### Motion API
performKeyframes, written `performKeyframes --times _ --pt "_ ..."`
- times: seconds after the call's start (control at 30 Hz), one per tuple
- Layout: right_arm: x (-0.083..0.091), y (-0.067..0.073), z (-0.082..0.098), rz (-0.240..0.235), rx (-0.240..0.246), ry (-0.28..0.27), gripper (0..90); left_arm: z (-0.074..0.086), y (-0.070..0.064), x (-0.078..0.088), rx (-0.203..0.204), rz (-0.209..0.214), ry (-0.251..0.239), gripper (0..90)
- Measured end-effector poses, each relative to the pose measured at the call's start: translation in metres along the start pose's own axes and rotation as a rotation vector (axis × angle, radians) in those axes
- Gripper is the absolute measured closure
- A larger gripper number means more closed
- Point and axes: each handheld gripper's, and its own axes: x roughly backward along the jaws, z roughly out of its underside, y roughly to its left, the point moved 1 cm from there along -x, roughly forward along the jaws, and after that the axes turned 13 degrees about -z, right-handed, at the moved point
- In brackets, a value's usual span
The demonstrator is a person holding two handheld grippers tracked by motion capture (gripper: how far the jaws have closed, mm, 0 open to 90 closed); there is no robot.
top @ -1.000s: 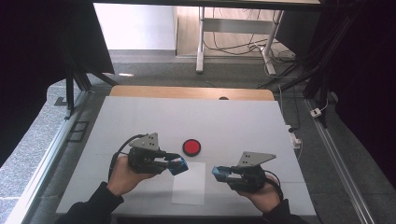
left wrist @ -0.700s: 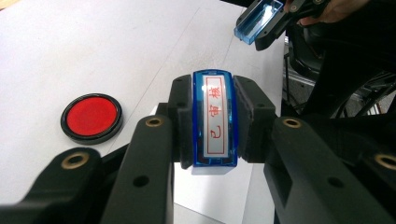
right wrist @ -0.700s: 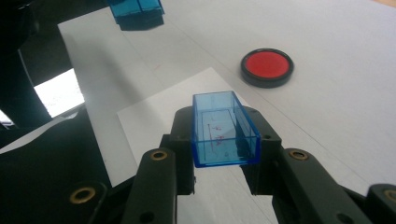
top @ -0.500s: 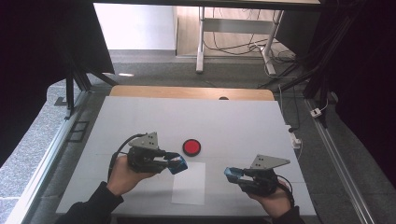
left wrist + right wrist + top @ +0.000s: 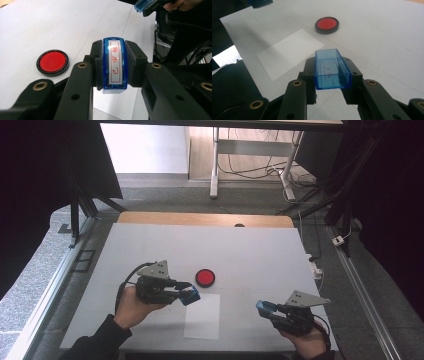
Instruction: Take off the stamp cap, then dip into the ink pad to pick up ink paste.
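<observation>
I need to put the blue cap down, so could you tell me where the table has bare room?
Bare: the far half of the table beyond the red ink pad, and the strip right of the paper. Crowded: around the paper, between both grippers.

Two grippers point(image 5: 189, 295) point(image 5: 263, 307) over a white table point(image 5: 250, 250)
Each holds a blue piece; a red pad point(image 5: 205, 277) and a paper sheet point(image 5: 202, 316) lie between them.

A lab-like test bay: black curtains point(image 5: 40, 180), metal frame rails point(image 5: 360, 285) (loose floor cables point(image 5: 240, 170)).

White paper sheet point(image 5: 202, 316), red ink pad point(image 5: 205, 277), grey table point(image 5: 250, 250)
</observation>
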Motion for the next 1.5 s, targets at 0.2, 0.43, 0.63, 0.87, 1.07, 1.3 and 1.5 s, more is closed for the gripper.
performKeyframes --times 0.2,0.43,0.63,0.87,1.07,1.3,1.5 --pt "0.01 -0.002 0.008 0.027 -0.018 0.005 68.6 0.0 0.001 -0.001 0.007 -0.007 0.005 70.5" --pt "0.016 -0.005 0.016 0.023 -0.063 0.028 68.6 0.0 0.001 -0.003 0.013 -0.014 0.014 70.5" --pt "0.02 -0.008 0.02 0.016 -0.099 0.027 68.6 -0.001 0.001 -0.005 0.013 -0.018 0.023 70.5" --pt "0.019 -0.008 0.02 0.015 -0.098 0.027 68.6 -0.003 0.003 -0.007 0.015 -0.037 0.033 70.5" --pt "0.019 -0.008 0.02 0.015 -0.095 0.026 68.6 -0.005 0.006 -0.011 0.021 -0.051 0.05 70.5" --pt "0.019 -0.007 0.02 0.018 -0.088 0.032 68.7 -0.01 0.01 -0.019 0.03 -0.072 0.059 70.5" --pt "0.02 -0.008 0.02 0.015 -0.087 0.031 68.6 -0.015 0.016 -0.029 0.034 -0.083 0.074 70.5"
